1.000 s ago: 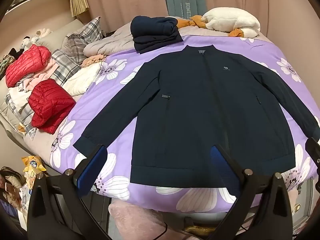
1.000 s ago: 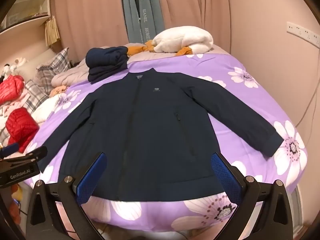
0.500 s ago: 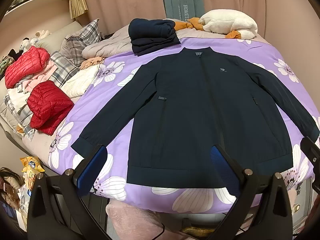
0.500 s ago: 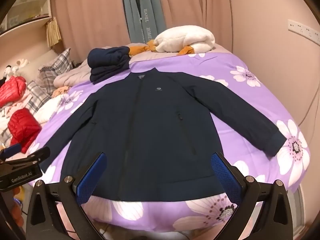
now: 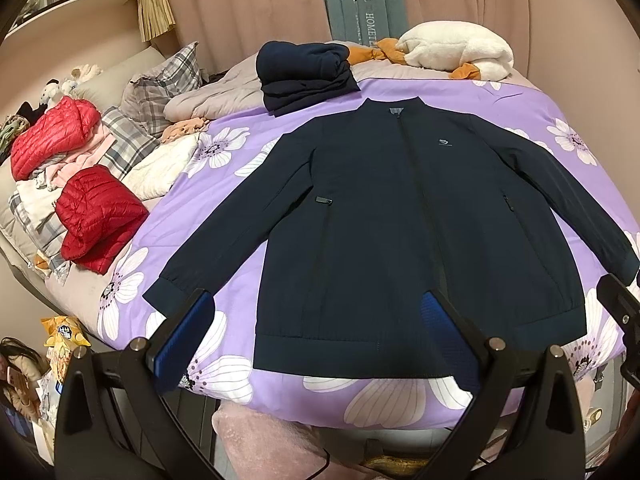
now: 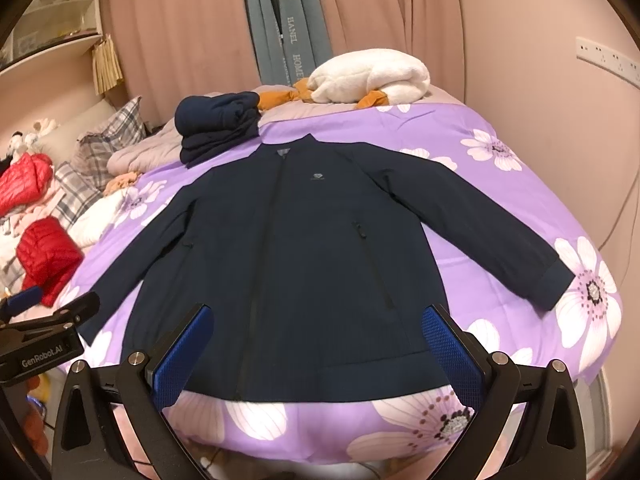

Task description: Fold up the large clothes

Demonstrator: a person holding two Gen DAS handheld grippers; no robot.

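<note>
Jacket [image 5: 400, 216]: navy, lay flat, front up, sleeves spread, on purple floral bedspread [image 5: 224, 208].
Left gripper [image 5: 316, 332]: jaws apart, held nothing, above hem.
Right gripper [image 6: 318, 344]: jaws apart, empty.
Folded navy pile [image 5: 304, 72]: beyond collar.

From my left gripper [image 5: 316, 332] I lose part of the navy jacket [image 5: 400, 220]: my blue pads [image 5: 182, 336] cover a stretch of its hem and the cuff nearest me, and the far sleeve's cuff slips behind my right gripper [image 5: 620, 320], itself cut off by the frame edge. The chest logo [image 5: 443, 143] is too small to read (just a pale mark). From my right gripper [image 6: 318, 354] the lettering on the grey curtain band [image 6: 294, 52] is only partly legible. The pile of things [image 5: 24, 368] at the lower left stays blurred.
</note>
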